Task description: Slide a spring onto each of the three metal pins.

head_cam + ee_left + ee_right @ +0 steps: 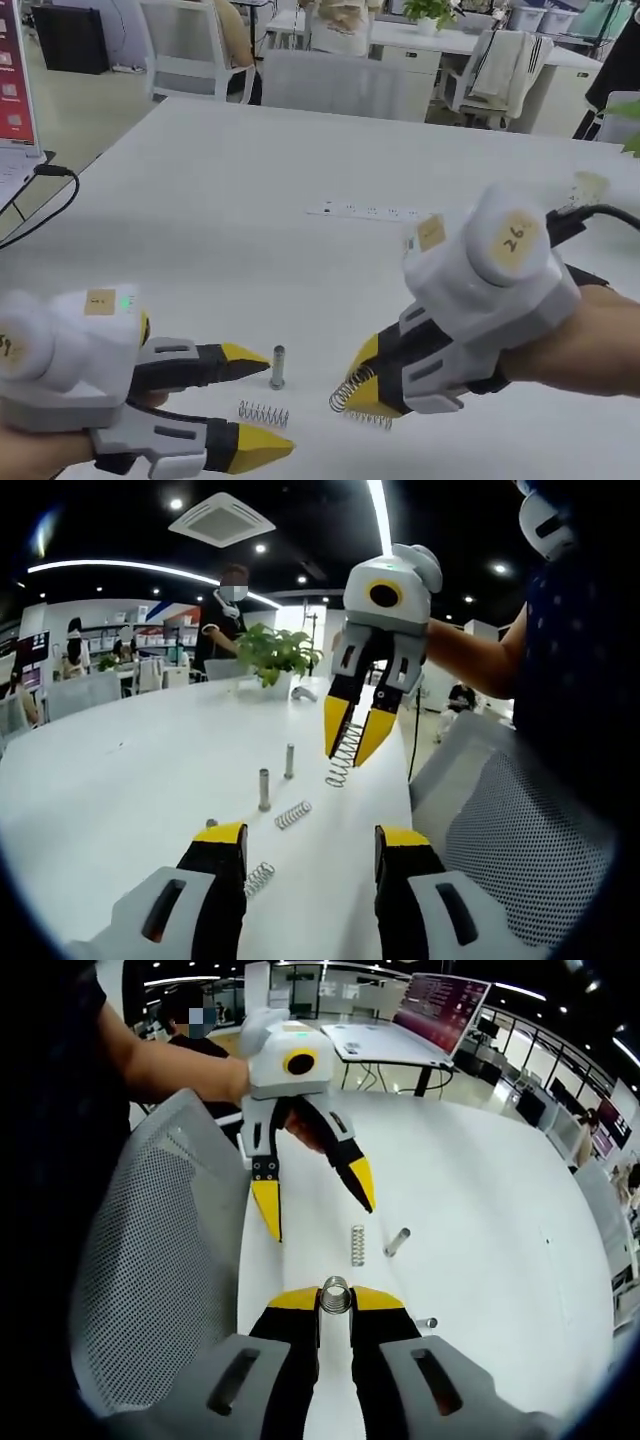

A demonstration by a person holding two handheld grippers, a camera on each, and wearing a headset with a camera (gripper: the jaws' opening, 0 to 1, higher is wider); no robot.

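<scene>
Silver wire spring [345, 390] was pinched in the yellow-tipped right gripper [362, 383], just right of the short grey metal pin [278, 366], with the left gripper [278, 398] open and empty, so next, I think, it needed aligning over the pin's top.

My left gripper [272, 398] sits at the lower left of the head view. Its two yellow-tipped jaws are spread wide and point right. My left hand [22, 456] holds its grip at the bottom left corner. My right gripper [356, 384] comes in from the right, angled down and to the left, jaws pinched on a spring [343, 390]. My right forearm [592, 345] runs off the right edge. The two sets of tips are near each other, not touching.
</scene>
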